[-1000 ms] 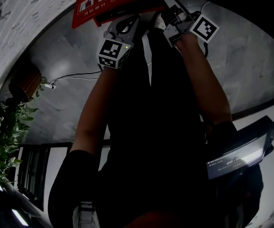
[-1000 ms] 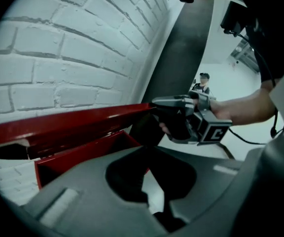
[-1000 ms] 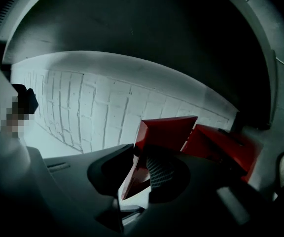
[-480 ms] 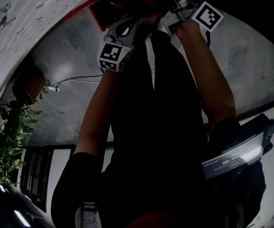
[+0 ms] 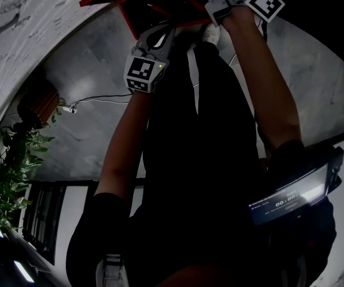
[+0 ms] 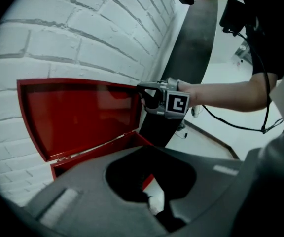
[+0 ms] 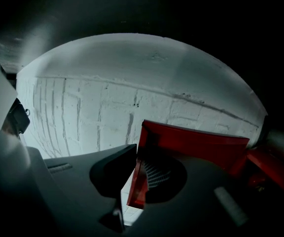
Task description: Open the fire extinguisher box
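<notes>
Left hand-held gripper (image 5: 163, 31) hangs shut and empty just in front of the fire extinguisher box (image 6: 85, 158), which sits against the white brick wall (image 6: 83, 38). The box's lid (image 6: 78, 115) is up on its back hinge, with its long axis running along the wall. The right hand-held gripper (image 6: 146, 93) is the 1 doing the work (jaws have just been closing, narrow now, pinching the lid's free right-hand edge). I'd guess there's little room left behind the lid, so any further push goes back toward the brick.
</notes>
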{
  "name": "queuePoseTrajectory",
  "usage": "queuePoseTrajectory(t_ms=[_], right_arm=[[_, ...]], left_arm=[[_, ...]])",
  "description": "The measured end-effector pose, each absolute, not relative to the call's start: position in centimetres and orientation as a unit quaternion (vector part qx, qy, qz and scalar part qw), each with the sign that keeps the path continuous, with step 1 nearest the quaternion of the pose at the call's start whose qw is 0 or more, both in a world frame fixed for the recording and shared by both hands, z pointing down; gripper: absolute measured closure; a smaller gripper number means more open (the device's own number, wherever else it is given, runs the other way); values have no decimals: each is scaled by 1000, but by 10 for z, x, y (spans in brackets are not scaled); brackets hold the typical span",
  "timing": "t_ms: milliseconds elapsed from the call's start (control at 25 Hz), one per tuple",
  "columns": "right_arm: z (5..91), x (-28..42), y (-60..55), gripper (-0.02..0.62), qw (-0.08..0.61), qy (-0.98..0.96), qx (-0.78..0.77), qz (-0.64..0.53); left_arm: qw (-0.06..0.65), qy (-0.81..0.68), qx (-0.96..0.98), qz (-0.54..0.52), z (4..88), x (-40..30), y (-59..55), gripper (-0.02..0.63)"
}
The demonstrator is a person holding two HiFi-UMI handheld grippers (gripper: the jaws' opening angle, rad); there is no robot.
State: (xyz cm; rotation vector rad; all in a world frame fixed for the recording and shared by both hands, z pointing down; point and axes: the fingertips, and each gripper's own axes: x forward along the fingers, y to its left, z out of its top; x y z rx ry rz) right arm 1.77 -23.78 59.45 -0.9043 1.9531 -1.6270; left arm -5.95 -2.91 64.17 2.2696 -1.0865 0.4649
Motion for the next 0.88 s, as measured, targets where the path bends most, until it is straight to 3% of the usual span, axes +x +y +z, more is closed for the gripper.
queuePoseTrajectory(t_ms=[480,680,880], right_arm=[[600,13,-253,548,196,684,-344,-612],[587,7,-227,542,107,741,-319,-581],[531,-4,-169,584,18,838,-272,-472]], left_arm=[[281,-434,840,160,618,-81,-31,604],[275,-446,839,149,595,-96,-15,604],[269,-445,846,120,550,-100,-1,604]])
